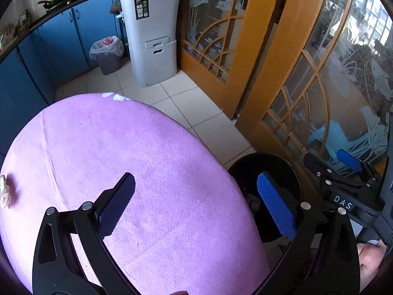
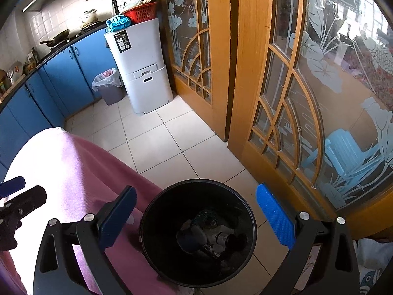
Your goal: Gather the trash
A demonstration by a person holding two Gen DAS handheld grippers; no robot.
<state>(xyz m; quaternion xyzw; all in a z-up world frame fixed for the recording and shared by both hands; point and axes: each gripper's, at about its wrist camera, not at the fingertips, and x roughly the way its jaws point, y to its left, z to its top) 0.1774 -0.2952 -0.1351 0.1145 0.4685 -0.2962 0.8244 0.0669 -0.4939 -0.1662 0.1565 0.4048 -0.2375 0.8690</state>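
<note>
— Over the purple cloth-covered worktop, what do the left tongs show?
— Spread wide, gripping nothing; a crumpled pale wrapper lies at the cloth's far left edge.
— And the right tongs?
— Spread too, hovering above the round black plastic bin on the floor, discarded bits inside
</note>
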